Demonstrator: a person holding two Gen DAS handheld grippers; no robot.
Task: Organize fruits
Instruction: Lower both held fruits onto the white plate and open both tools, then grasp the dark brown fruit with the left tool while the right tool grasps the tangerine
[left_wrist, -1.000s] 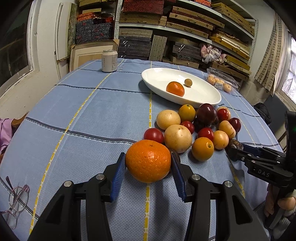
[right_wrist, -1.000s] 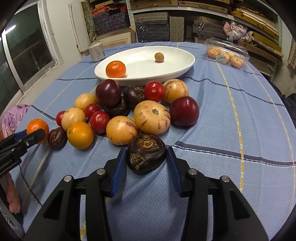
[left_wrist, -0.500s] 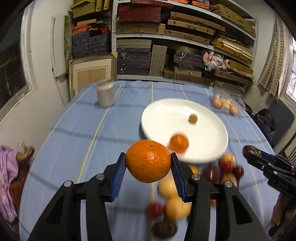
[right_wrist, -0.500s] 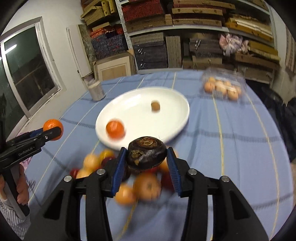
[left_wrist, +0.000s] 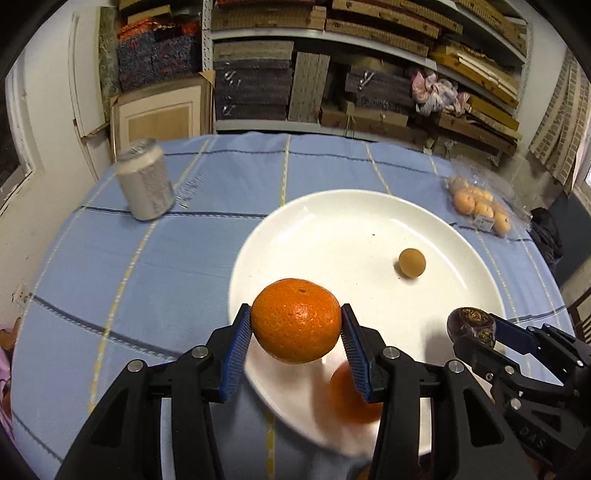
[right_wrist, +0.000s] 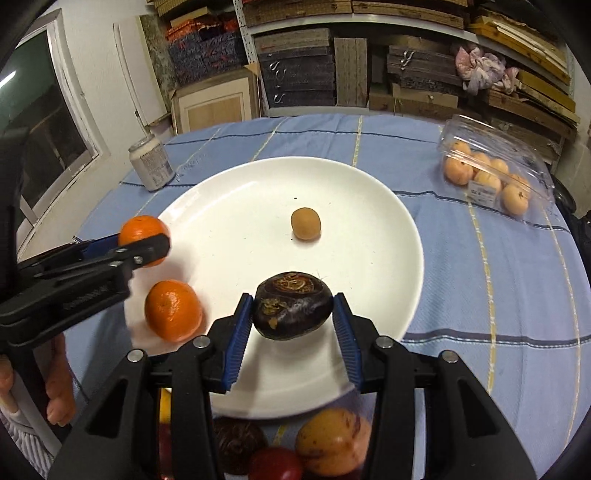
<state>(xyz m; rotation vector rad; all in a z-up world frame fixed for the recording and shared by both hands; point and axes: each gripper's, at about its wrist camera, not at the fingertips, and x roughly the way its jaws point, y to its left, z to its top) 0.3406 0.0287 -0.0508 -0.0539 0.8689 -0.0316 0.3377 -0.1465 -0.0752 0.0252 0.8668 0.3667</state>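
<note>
The left hand-held gripper (left_wrist: 296, 334) is clamping an orange (left_wrist: 296, 320) across its middle above the plate (left_wrist: 369, 221); the right hand-held gripper (right_wrist: 291, 321) is holding a dark fruit (right_wrist: 293, 305) over it. Both fruits are probably light, firm-skinned and roll-prone, needing a low, gentle release.

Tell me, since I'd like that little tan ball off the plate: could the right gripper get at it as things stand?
Probably not yet. The path across the white plate to the small tan fruit looks free, but the right gripper is shut on the dark fruit, so it must release that first.
</note>
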